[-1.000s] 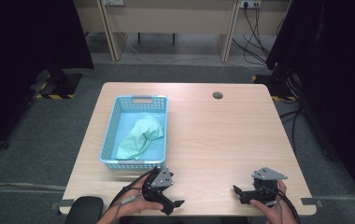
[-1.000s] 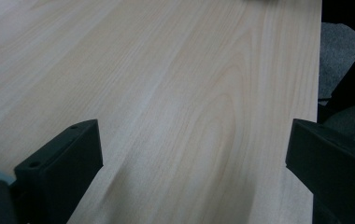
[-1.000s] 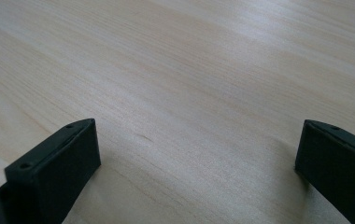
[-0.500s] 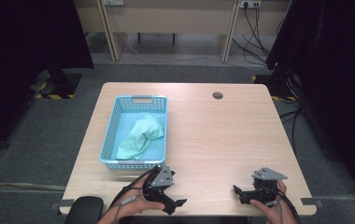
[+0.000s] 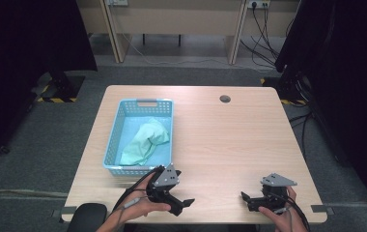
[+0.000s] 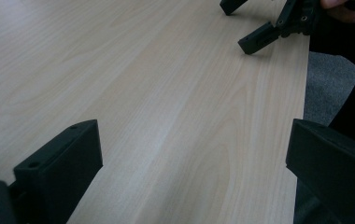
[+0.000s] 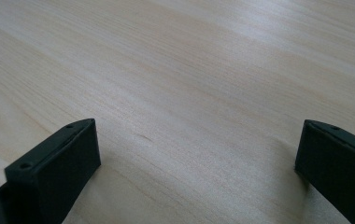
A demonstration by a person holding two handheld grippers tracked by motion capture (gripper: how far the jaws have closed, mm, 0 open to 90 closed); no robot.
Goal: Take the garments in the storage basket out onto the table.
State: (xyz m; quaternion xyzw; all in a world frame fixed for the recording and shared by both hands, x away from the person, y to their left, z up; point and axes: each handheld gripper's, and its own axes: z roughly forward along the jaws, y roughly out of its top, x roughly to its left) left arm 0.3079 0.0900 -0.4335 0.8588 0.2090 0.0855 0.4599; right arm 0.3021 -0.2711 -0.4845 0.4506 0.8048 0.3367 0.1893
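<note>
A light blue plastic basket stands on the left half of the wooden table, with a crumpled pale green cloth lying in it. Just in front of the basket, near the table's front edge, a hand holds my left gripper with its jaws pointing right. In its own view the left gripper is open over bare wood. The right gripper rests at the front right, jaws pointing left toward the other. It is open too, with nothing between its jaws, and its fingertips appear in the left gripper view.
A small round grommet sits near the table's far edge. A black padded armrest juts out below the front left corner. Cables and desk legs lie on the grey floor beyond the table, with dark curtains on both sides.
</note>
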